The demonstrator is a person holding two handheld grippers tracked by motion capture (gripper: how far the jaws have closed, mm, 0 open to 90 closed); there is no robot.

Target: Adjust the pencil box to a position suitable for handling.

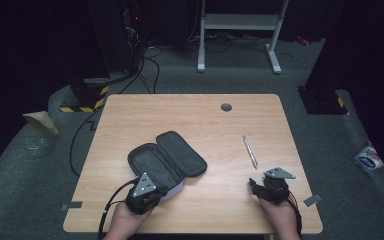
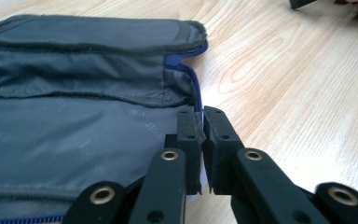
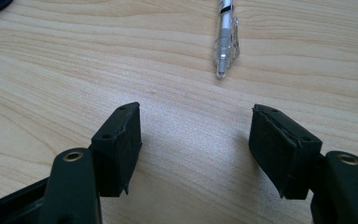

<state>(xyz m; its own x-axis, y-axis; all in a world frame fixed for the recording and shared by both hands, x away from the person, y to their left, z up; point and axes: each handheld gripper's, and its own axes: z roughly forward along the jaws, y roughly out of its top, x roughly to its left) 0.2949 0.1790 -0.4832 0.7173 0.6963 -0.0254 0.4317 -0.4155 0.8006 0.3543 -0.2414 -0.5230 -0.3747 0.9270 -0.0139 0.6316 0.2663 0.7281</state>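
- Pencil case (image 1: 166,159) lies unzipped, lid flapped back, centre-left of the high view; inside looks empty.
- Left gripper (image 2: 202,140) is clamped on its near edge.
- Pen (image 1: 250,151) lies centre-right on the table (image 1: 195,117), not yet picked up.
- Right gripper (image 3: 196,140) sits just below it, jaws apart, holding nothing.
- Probably left: load pen, zip up.

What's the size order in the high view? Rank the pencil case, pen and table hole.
1. pencil case, lying open
2. pen, long but thin
3. table hole, smallest
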